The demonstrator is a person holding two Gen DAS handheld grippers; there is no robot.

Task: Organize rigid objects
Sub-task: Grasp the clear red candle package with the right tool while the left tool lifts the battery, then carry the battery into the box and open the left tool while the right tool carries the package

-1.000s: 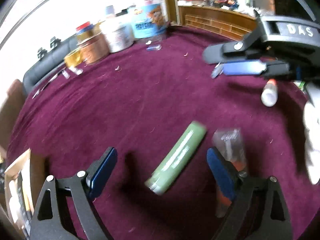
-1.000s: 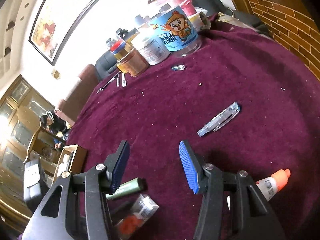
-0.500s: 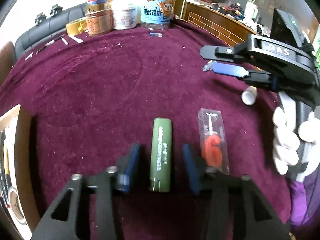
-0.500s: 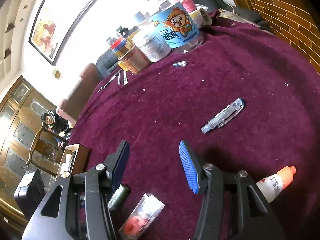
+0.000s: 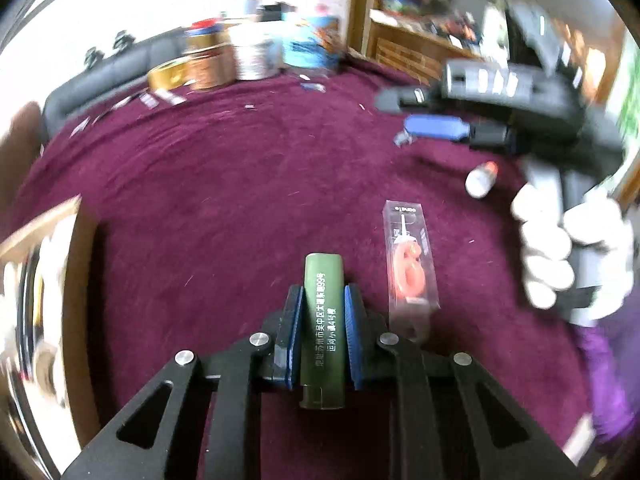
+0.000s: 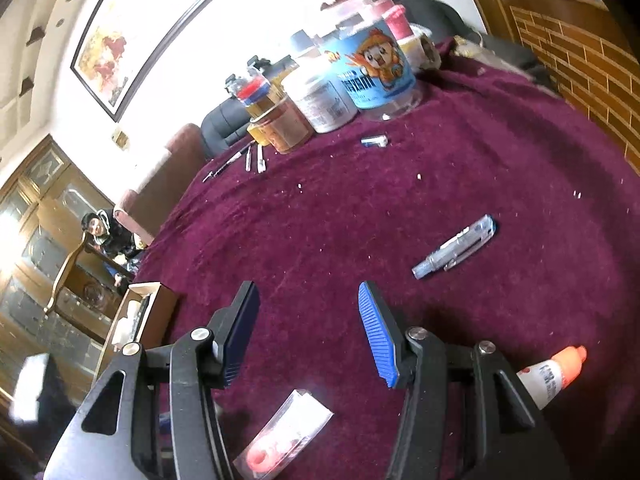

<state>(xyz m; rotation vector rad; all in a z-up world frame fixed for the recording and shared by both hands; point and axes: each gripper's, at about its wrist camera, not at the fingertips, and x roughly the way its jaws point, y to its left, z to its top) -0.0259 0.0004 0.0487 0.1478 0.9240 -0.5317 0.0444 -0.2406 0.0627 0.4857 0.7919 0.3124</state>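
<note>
A: What has just changed?

B: The jaws of the left gripper (image 5: 323, 320) have just been closing, and the green lighter (image 5: 323, 328) is now clamped between the blue pads. A second ago it was lying loose on the maroon tablecloth (image 5: 224, 208) between jaws spread wide.

A: What is meant by that for the task?

B: The pick-up is judged to be done; carrying the lighter to wherever it belongs is probably what remains. A cardboard box (image 6: 138, 312) is seen at the table's left edge, though whether it is the goal cannot be told.

A: And the right gripper (image 6: 308, 332)?

B: It is held partly spread above the cloth, with nothing between its pads. It is gripped by a white-gloved hand (image 5: 560, 252), and its opening is unchanged.

A: What can be counted?

B: One lighter, held. One boxed number candle (image 5: 408, 264), lying just beside the lighter. One clear pen (image 6: 456, 246) and one orange-capped glue bottle (image 6: 554, 372), loose on the cloth. About four jars (image 6: 328, 96) are grouped at the far edge; the exact count is blurred.
</note>
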